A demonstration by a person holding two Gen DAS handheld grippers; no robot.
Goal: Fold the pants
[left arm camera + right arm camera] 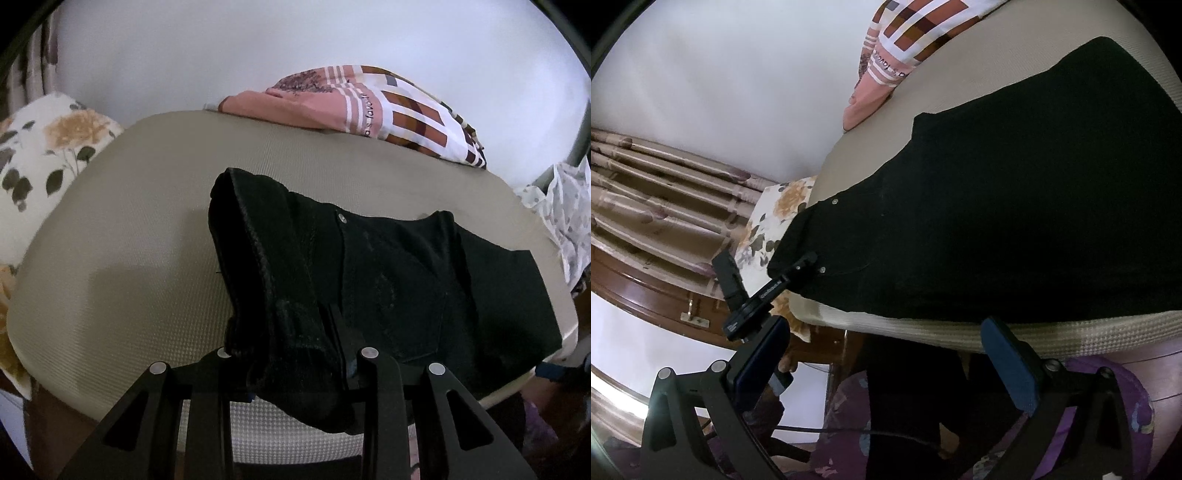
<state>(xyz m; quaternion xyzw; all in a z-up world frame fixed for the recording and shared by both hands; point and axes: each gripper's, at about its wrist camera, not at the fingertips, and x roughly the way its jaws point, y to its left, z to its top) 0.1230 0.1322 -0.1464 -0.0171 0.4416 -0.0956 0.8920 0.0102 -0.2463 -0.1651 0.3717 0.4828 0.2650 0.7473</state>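
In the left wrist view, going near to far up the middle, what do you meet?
Left tool clamped on a bunched fold of the black pants → bare beige mattress → pink patterned bedding → white wall.

A bedroom in a home

A bare beige mattress is seen against a plain white wall, with a floral pillow at one end and a folded pink and brown patterned blanket along the far edge. Pleated flowered curtains and polished wooden furniture are shown beside the bed.
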